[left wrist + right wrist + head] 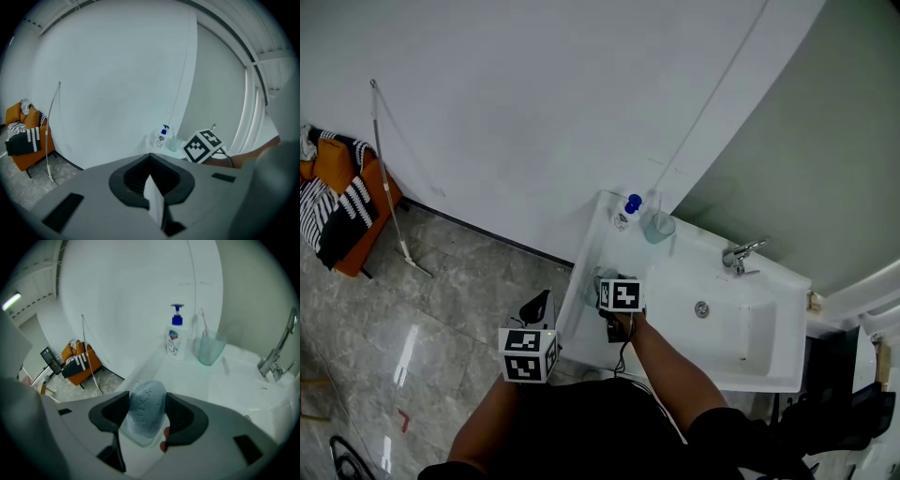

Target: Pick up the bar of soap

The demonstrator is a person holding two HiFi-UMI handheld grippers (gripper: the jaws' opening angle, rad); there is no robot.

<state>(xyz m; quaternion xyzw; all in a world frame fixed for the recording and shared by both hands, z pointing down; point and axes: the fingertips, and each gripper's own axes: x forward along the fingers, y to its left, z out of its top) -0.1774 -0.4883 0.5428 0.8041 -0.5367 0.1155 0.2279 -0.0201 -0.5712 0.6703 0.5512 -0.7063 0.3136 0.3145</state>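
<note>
Pale blue, the soap (146, 414) stands on edge between the jaws of the right gripper (147, 400). The jaws are partly closed, and each dark pad presses against one broad face of the bar. A stamped brand name runs down the face that is turned toward the camera. The lower end of the soap sits over a clear dish (139, 441). We cannot tell whether the bar rests in the dish or hangs just above it.

From the head view, the right gripper (602, 284) is at the near left end of the white sink (769, 370), and its marker cube points upward. The pump bottle (175, 339) with its blue top stands at the far corner of the sink ledge. The tinted cup (209, 347) is just beside the bottle and holds a thin stick-like item. The tap (280, 348) is at the right edge of the right gripper view.

The left gripper (150, 157) is held off the sink, above the tiled floor (422, 309). Its jaws are fully closed, tip to tip, and nothing is gripped. A thin white strip shows in the hollow behind the tips and appears to be a part of the gripper. An orange chair (21, 140) with striped cloth over it stands against the wall, well apart from the sink.
</note>
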